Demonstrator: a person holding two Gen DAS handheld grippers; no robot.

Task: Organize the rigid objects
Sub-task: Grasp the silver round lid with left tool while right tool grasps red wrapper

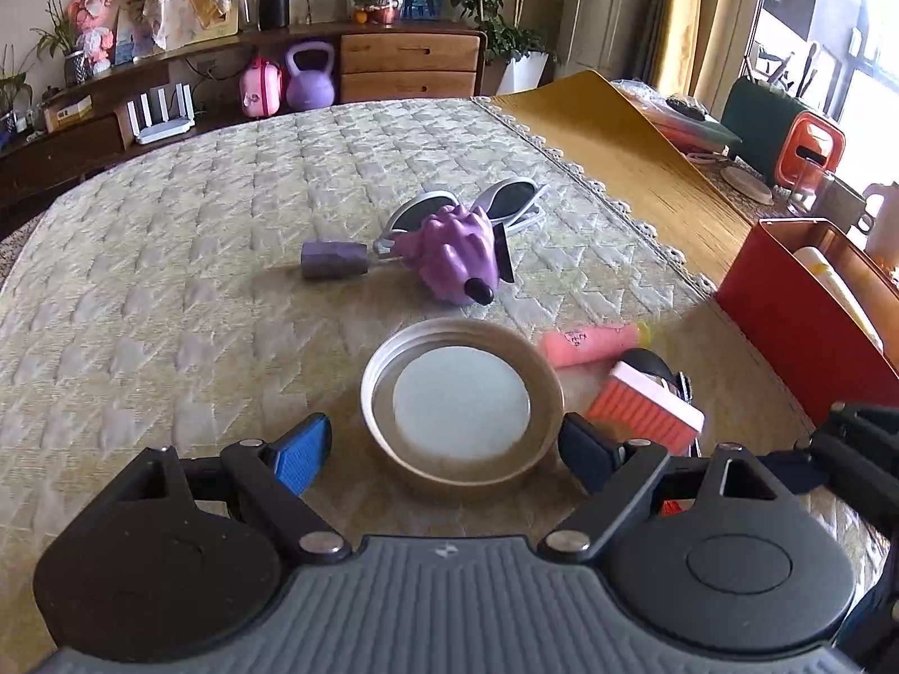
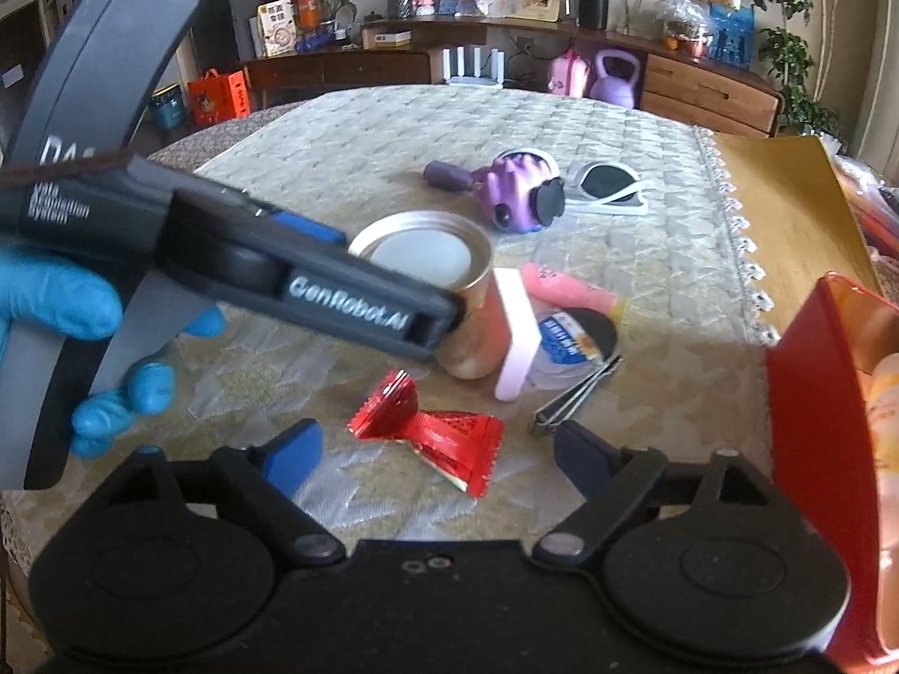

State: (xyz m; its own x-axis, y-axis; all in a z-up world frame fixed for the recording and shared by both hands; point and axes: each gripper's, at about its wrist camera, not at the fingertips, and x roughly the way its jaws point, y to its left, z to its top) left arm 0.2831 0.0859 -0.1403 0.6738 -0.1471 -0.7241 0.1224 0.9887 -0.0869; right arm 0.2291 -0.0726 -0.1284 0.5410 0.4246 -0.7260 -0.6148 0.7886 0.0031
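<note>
A: How is the left gripper [image 1: 444, 449] shown?
B: Its jaws are spread wide, one blue pad [image 1: 300, 452] on each side of the round metal lid [image 1: 462, 401], which lies rim-up on the quilted tablecloth [image 1: 168, 292]. In the left wrist view no contact between pads and lid can be made out. In the right wrist view the same gripper [image 2: 393, 303] is seen from the side, held by a blue-gloved hand [image 2: 84, 337].

A: And the right gripper [image 2: 438, 458]?
B: It is likewise held apart, with nothing between its fingers; a red foil wrapper [image 2: 432, 432] lies just ahead of it, and a nail clipper [image 2: 573, 393] beside that.

A: What else is depicted?
B: A purple toy [image 1: 458, 255] and white sunglasses [image 1: 505, 196] are seen beyond the lid; a pink tube [image 1: 590, 342] and an orange-bristled brush [image 1: 646, 407] lie to its right. A red box [image 1: 798, 331] stands at the table's right edge.
</note>
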